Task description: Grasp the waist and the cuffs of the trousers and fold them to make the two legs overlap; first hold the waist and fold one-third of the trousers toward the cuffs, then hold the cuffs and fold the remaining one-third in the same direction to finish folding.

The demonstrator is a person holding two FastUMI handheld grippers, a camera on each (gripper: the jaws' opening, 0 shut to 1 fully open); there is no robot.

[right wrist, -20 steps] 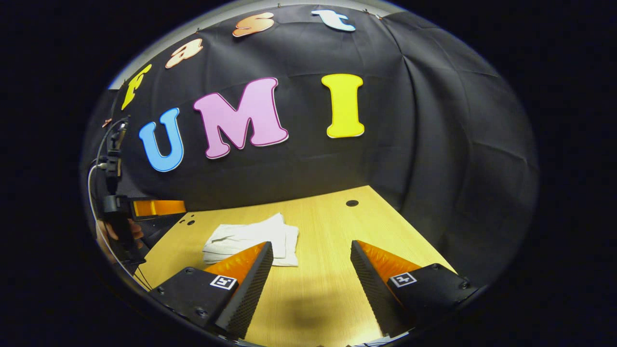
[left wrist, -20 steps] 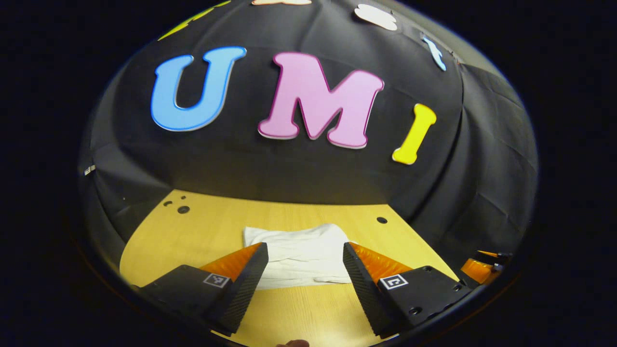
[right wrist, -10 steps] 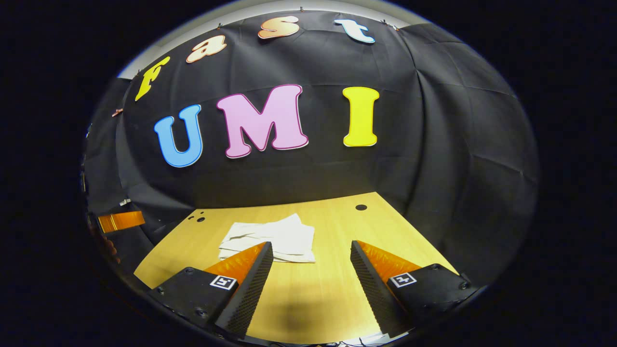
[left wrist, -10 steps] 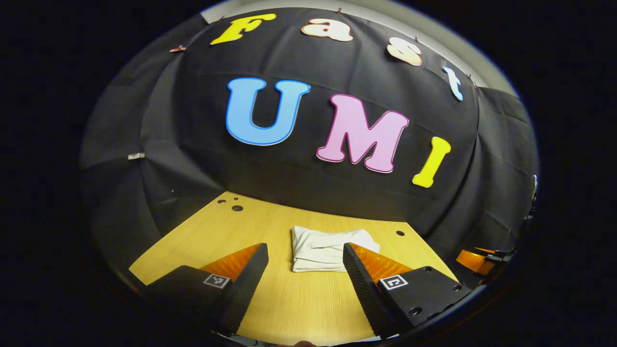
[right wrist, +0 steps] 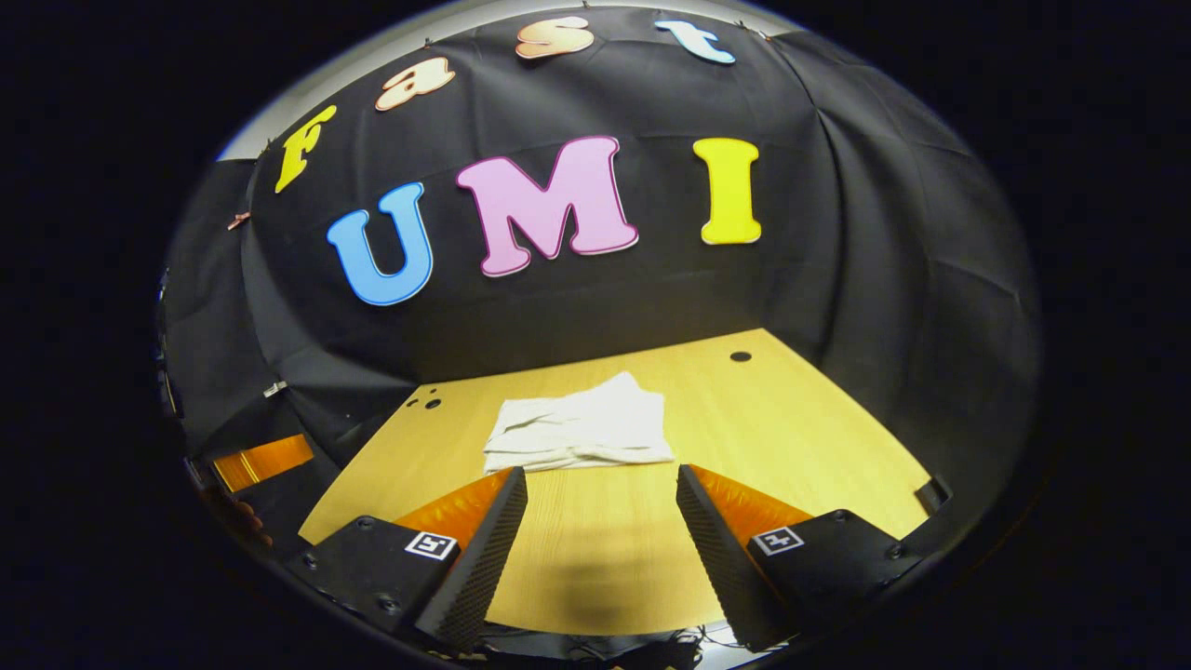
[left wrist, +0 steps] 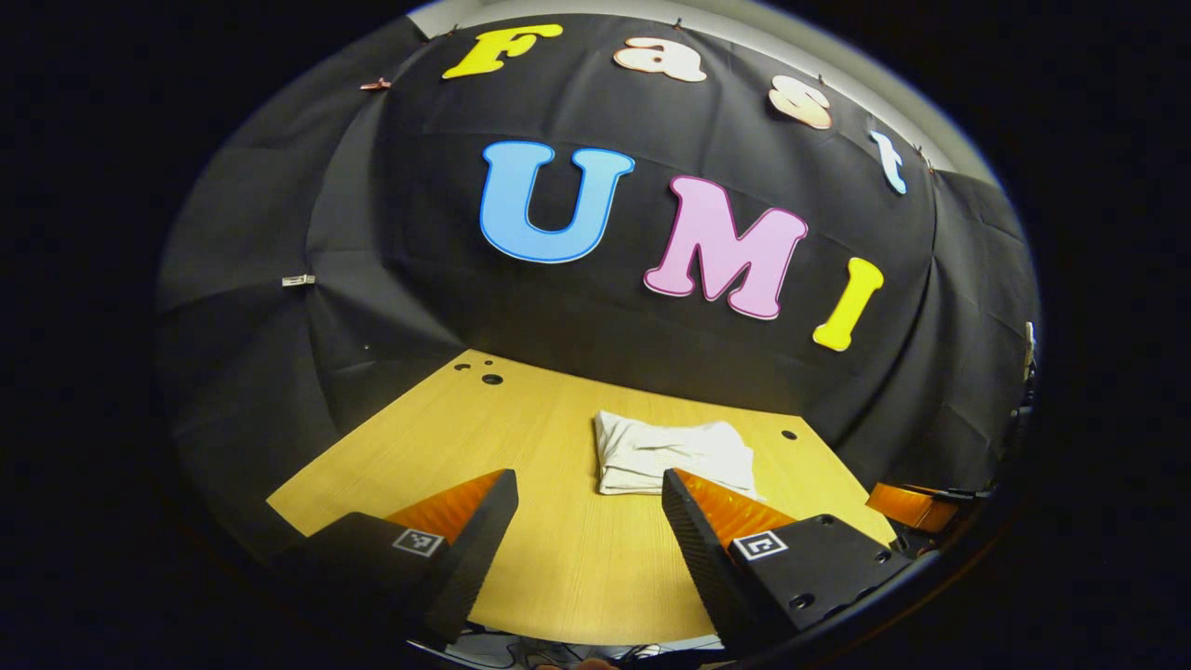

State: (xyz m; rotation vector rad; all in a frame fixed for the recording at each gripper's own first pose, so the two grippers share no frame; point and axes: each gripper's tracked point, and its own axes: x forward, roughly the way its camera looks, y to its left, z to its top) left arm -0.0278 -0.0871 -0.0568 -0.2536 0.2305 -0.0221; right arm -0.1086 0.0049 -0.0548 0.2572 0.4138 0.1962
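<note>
Empty air sits between both spread jaws: left gripper (left wrist: 588,512) and right gripper (right wrist: 601,507) hold nothing, since the white folded cloth trousers (right wrist: 582,433) lie finished ahead on the pale wooden table (right wrist: 800,419)

Wooden table (left wrist: 549,447), folded white trousers (left wrist: 672,454) (small holes)

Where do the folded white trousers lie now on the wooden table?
The folded white trousers lie toward the back of the wooden table, beyond both open grippers, slightly right of centre in the left gripper view.
</note>
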